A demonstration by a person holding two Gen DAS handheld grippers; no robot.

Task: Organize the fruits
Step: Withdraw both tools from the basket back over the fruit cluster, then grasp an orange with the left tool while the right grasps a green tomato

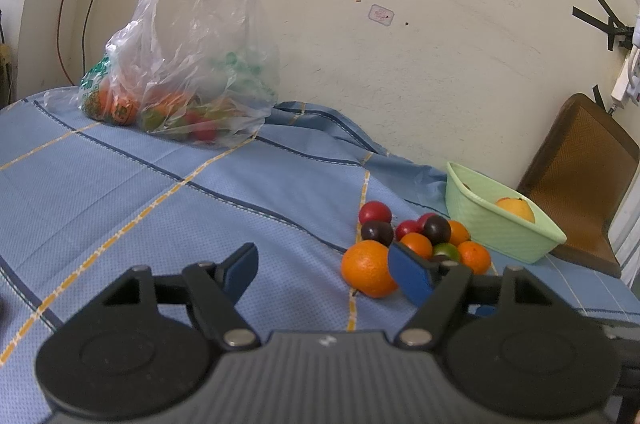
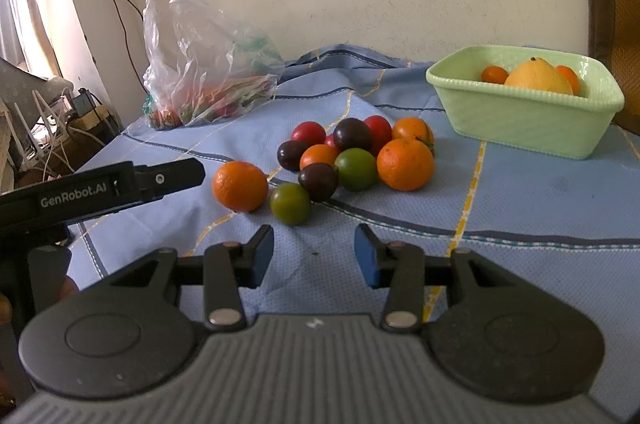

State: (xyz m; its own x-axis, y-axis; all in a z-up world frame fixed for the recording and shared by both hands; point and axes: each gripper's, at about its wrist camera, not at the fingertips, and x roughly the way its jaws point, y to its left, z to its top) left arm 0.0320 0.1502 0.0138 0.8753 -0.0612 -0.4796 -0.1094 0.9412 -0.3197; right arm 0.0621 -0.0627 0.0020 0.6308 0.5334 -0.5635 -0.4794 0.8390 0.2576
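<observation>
Left gripper (image 1: pixel 326 270) gaped wide, empty, above blue cloth (image 1: pixel 140 184); right gripper (image 2: pixel 314 256) parted narrower, nothing between pads. Loose fruit pile (image 2: pixel 340 160) lay beside green basket (image 2: pixel 528 120) holding yellow fruit (image 2: pixel 538 78); plastic bag (image 2: pixel 200 64) sat farther back

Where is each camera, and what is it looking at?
Left wrist: sits on the left gripper, low over the table, facing the wall and the bag; its own open fingers show, nothing between them.
Right wrist: sits on the right gripper, facing the fruit pile and basket; its own empty fingers show, plus the left gripper's side at left.
Both views share the bag, fruit pile, basket, blue cloth and wall.
</observation>
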